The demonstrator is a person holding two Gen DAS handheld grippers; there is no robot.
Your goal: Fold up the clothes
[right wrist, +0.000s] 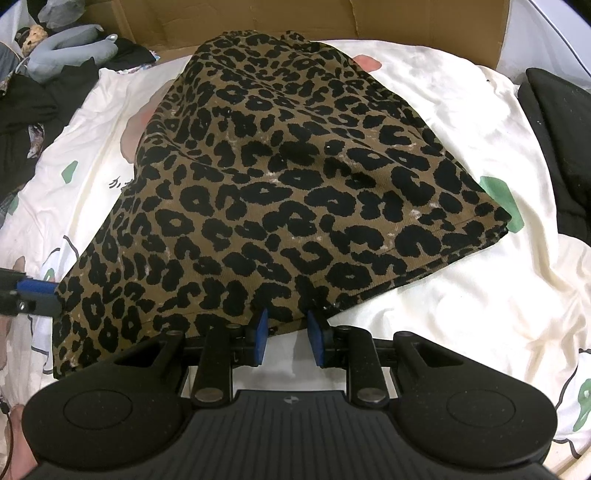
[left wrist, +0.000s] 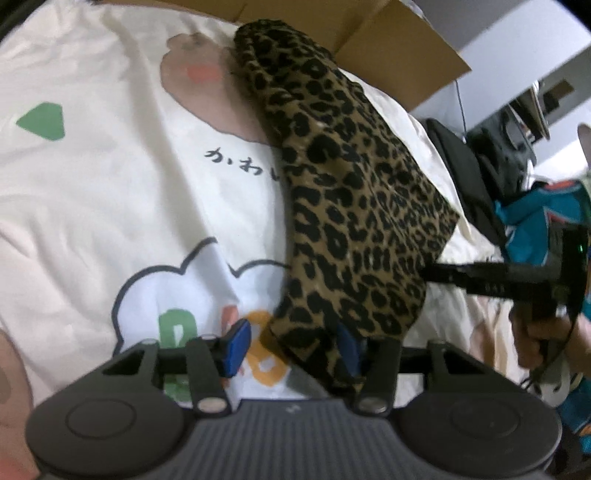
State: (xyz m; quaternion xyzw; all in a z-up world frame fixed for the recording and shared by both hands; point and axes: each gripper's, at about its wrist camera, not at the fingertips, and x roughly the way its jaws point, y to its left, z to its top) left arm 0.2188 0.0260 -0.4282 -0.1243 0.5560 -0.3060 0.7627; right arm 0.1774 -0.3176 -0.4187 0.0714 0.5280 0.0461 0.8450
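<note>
A leopard-print garment [right wrist: 288, 177] lies spread on a cream printed bedsheet [right wrist: 461, 314], with its near hem raised. My right gripper [right wrist: 288, 332] has its blue pads [right wrist: 260, 339] at that hem, with the fabric bunched between their tips. In the left wrist view it reaches into the garment [left wrist: 354, 206] from the right as a black bar [left wrist: 480, 278]. My left gripper [left wrist: 291, 347] stands open at the garment's corner. Its left pad [left wrist: 236, 347] is clear of the cloth, and its right pad is half hidden under the fabric. The right wrist view shows the left gripper [right wrist: 33, 295] at the garment's left edge.
A cardboard box [right wrist: 258, 18] stands behind the bed. Dark clothes [right wrist: 37, 103] and a grey plush toy [right wrist: 70, 48] lie at the back left, black fabric [right wrist: 557, 140] at the right. A teal garment [left wrist: 535, 214] and a person's hand [left wrist: 543, 332] are behind the right gripper.
</note>
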